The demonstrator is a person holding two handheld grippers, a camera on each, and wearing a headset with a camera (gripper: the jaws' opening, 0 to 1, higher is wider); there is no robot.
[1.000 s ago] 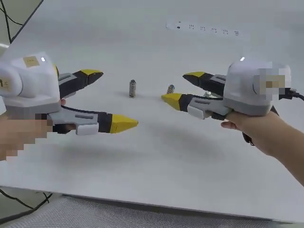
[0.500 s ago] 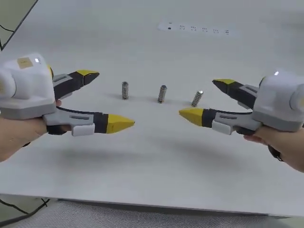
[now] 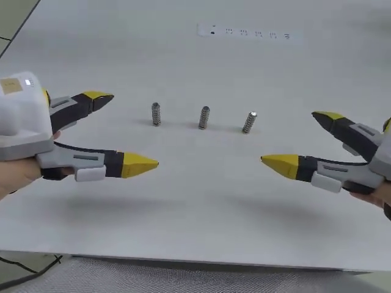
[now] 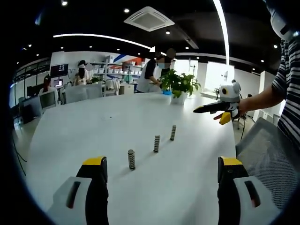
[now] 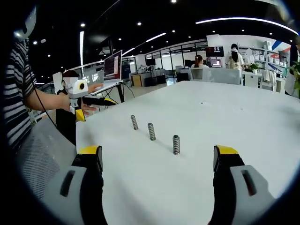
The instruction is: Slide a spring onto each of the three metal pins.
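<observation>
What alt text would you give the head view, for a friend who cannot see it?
A row of three springs stands on a white table, the rightmost one leaning. The left gripper and the right gripper, both yellow-tipped and open, hover to either side, nearer the camera, touching nothing. A power strip lies beyond.

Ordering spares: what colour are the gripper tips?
Yellow, on both left gripper and right gripper; head view shows best.
</observation>
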